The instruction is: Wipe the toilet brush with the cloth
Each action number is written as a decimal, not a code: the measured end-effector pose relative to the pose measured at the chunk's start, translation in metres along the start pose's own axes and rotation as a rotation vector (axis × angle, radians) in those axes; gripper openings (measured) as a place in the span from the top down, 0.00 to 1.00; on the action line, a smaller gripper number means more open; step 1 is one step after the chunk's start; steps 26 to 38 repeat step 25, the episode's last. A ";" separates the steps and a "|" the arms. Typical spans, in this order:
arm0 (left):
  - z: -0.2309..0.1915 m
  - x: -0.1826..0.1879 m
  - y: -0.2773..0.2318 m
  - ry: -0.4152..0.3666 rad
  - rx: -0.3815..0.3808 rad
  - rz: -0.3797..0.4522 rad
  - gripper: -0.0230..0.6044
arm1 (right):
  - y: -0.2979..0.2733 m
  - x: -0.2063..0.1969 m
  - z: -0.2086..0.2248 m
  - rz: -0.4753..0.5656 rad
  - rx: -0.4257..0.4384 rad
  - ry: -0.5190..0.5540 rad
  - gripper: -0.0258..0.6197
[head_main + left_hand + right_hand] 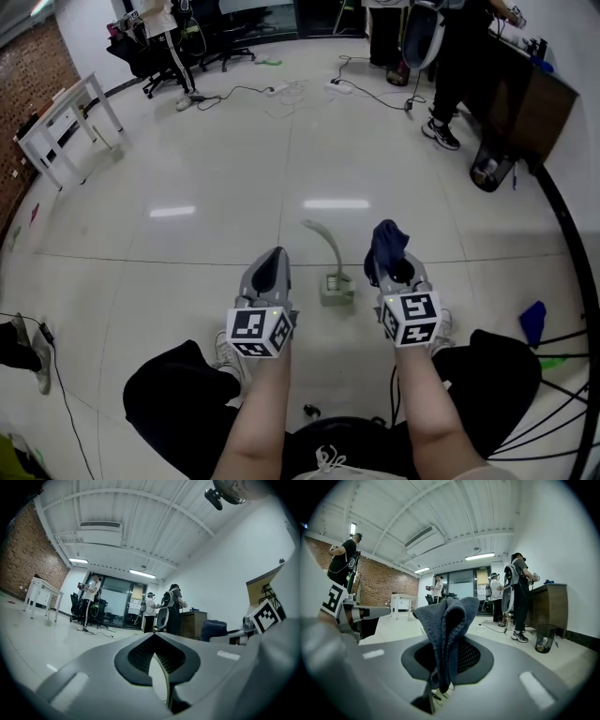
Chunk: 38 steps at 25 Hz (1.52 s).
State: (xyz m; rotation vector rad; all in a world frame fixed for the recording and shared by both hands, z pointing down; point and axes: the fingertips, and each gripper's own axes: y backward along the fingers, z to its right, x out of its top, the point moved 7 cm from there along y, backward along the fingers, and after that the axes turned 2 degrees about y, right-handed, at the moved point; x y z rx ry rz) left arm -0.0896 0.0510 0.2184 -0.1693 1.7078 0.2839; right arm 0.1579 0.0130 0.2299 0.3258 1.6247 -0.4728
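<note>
The toilet brush [330,255] stands in its pale holder [337,289] on the floor, its curved handle rising toward the upper left. It sits between my two grippers. My left gripper [273,263] hovers just left of the holder, jaws shut with nothing in them; in the left gripper view [157,666] only a thin slit shows between them. My right gripper [392,266] is just right of the holder, shut on a dark blue cloth [387,241]. The cloth [446,630] stands bunched up out of the jaws of the right gripper [440,670]. No contact between cloth and brush.
A white table [64,119] stands at the far left, and a black waste bin [490,169] beside a dark desk [530,98] at the right. Cables [281,92] trail across the far floor near standing people and office chairs. A blue object [532,321] lies at right.
</note>
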 end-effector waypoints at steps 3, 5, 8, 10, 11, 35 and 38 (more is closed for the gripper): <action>0.002 0.003 0.002 -0.002 -0.006 -0.007 0.95 | 0.000 0.004 -0.004 0.004 0.002 0.001 0.87; 0.002 0.002 0.005 -0.003 -0.002 -0.012 0.95 | 0.001 0.005 -0.006 0.007 -0.001 -0.012 0.87; 0.004 0.000 0.005 0.000 -0.008 -0.018 0.95 | 0.001 0.005 -0.004 0.010 -0.006 -0.021 0.87; 0.003 0.000 0.005 0.000 -0.016 -0.023 0.95 | 0.001 0.004 -0.003 0.009 -0.009 -0.025 0.87; 0.003 0.000 0.005 -0.001 -0.020 -0.027 0.95 | 0.000 0.004 -0.003 0.007 -0.012 -0.027 0.87; 0.000 -0.012 0.010 -0.006 -0.067 -0.075 0.95 | -0.004 -0.014 -0.012 -0.019 -0.004 -0.031 0.87; 0.000 -0.012 0.010 -0.006 -0.067 -0.075 0.95 | -0.004 -0.014 -0.012 -0.019 -0.004 -0.031 0.87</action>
